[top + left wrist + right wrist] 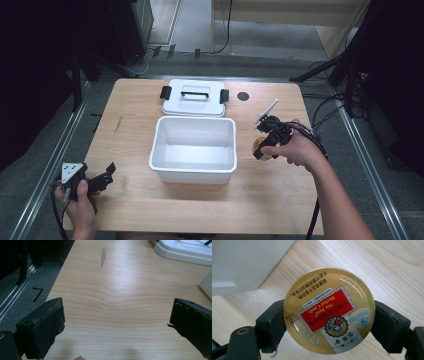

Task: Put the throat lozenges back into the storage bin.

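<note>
- Right claw [329,322] clamped the candy tin [329,311] across its rim, just beside the open box [194,147], presumably for loading.
- Left claw [117,322] rested released over the bare bench [120,297].

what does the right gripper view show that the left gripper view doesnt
Right gripper view: a round gold candy tin with a red label, clamped between the right tongs, beside the wall of the white tub.

Left gripper view: the left tongs wide open with nothing between them, the white lid at the far edge, and grey floor.

Both: the wooden table.
</note>
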